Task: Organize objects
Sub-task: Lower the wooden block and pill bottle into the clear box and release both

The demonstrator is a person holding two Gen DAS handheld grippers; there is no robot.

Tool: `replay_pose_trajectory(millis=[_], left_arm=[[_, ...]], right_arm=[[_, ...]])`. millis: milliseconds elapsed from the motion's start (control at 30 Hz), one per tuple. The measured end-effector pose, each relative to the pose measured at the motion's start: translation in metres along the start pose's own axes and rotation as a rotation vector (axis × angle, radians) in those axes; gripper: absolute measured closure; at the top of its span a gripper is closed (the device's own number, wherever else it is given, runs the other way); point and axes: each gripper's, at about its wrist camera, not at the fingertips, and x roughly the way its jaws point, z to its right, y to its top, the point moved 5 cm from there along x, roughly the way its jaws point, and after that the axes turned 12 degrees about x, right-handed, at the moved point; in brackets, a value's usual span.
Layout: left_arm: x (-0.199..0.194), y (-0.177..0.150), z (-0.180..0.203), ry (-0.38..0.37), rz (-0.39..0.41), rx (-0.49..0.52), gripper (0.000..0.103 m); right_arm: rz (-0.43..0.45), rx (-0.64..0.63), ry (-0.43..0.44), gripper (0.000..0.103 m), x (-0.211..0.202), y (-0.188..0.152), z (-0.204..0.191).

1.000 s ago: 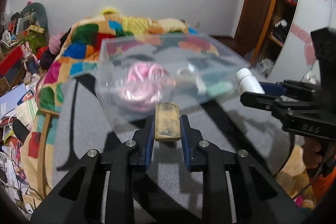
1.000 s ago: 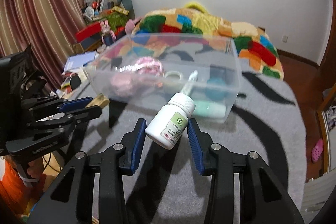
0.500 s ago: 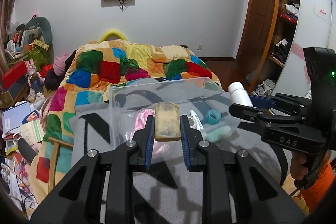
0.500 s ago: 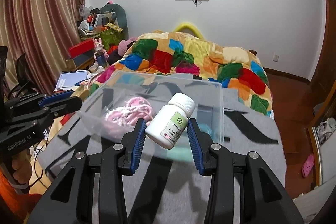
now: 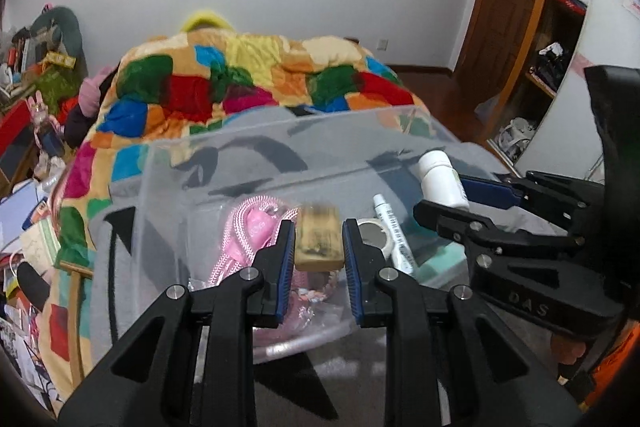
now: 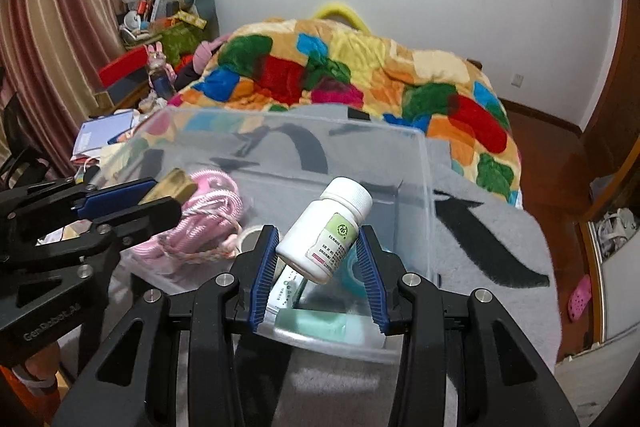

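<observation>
My left gripper [image 5: 318, 239] is shut on a tan wooden block [image 5: 319, 241] and holds it over the near left part of a clear plastic bin [image 5: 248, 143]. My right gripper [image 6: 318, 247] is shut on a white pill bottle [image 6: 326, 227], tilted, over the bin's [image 6: 424, 187] near right part. Inside the bin lie a pink rope [image 5: 244, 235], a tape roll [image 5: 374, 237], a white tube [image 5: 392, 235] and a teal item [image 6: 320, 323]. Each gripper shows in the other's view: the right one [image 5: 444, 195] and the left one [image 6: 160, 193].
The bin stands on a grey blanket with black marks [image 6: 488, 227] spread on a bed with a patchwork quilt [image 6: 360, 75]. Cluttered shelves and books [image 6: 160, 15] lie left; a wooden door and wardrobe [image 5: 532, 27] stand right.
Both grippers have tilted down and moved forward over the open bin, each still holding its object. The bin's contents now show from above.
</observation>
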Motion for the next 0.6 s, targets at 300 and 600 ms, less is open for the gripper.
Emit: replay_pose_trajectory(millis=[300, 600], left_arm=[[-0.020, -0.002, 0.005, -0.011, 0.042, 0.013, 0.080], [-0.071, -0.009, 0.011, 0.019, 0.154, 0.021, 0.077]], right_arm=[[-0.005, -0.016, 0.033, 0.065, -0.010, -0.006, -0.008], [0.094, -0.033, 0.071, 0.057, -0.061, -0.012, -0.020]])
